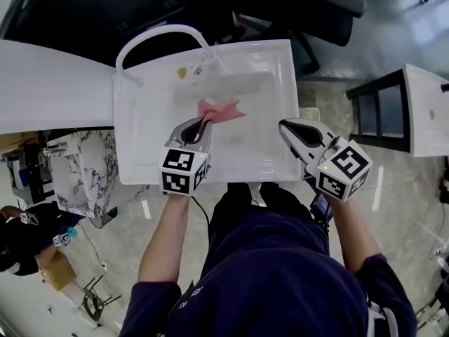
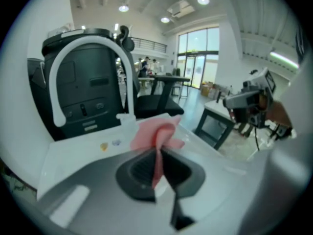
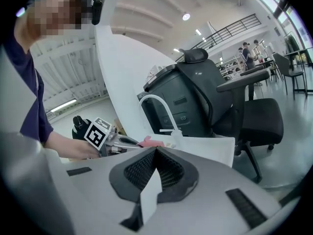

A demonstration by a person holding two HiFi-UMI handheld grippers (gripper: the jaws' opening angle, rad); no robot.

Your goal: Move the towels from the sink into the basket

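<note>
Head view: the left tongs (image 1: 205,123) are pinching one corner of a pink towel (image 1: 222,109). The rest of the cloth fans out past the tips over the basin of the white sink (image 1: 133,156), below the arched white faucet (image 1: 160,32). Whether the towel touches the basin floor I cannot tell. The right tongs (image 1: 283,124) hover at the sink's right rim, pressed together and carrying nothing. No basket can be picked out with certainty in this view.

Left gripper view: the ribbed pads are clamped on a thin fold of the towel, and crumpled cloth bunches just beyond them. It looks light, soft and limp, so it should drape and swing rather than hold a shape. A pinch on a bunched fold near the middle would probably be safer than this edge, which could slip out.

Right gripper view: the pads meet with nothing between them (the pale wedge there is part of the tongs). The left tongs and the pink cloth show beyond, by the faucet.

Writing: none is readable. The marker cubes carry only black-and-white squares, and the small stickers by the faucet base are too small to read.
</note>
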